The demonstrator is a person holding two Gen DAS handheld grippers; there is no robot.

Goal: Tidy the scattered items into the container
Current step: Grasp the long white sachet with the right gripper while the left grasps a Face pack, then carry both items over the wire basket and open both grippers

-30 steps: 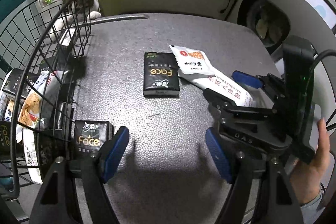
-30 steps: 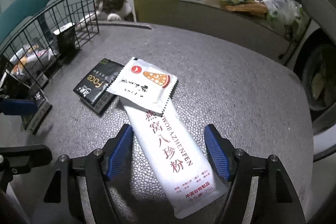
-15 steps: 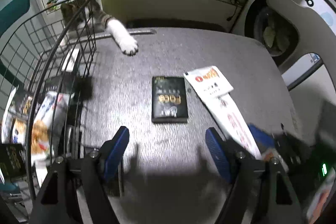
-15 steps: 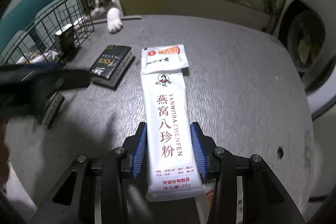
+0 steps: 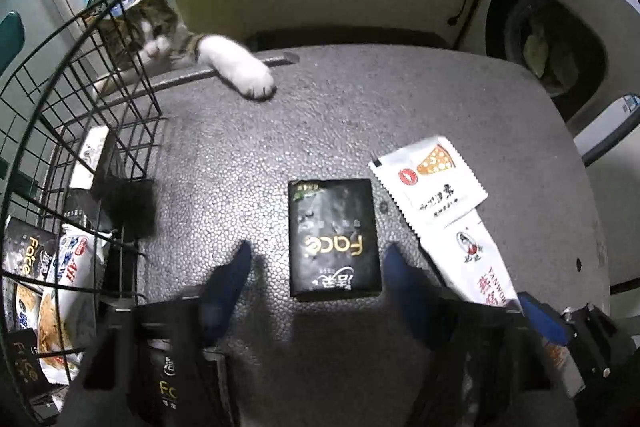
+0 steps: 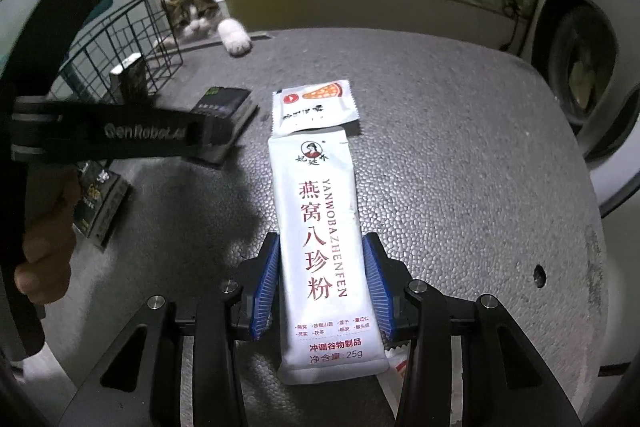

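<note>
Two blue pads of the right gripper squeeze the long white powder packet; it looks light and bendy, held low down. Left gripper is wide apart by the black tissue pack.

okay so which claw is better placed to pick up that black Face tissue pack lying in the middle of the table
Left. The left claw is open with its blue fingers straddling the black Face tissue pack, and the wire basket is on its side. The right claw is shut on the long white sachet.
</note>
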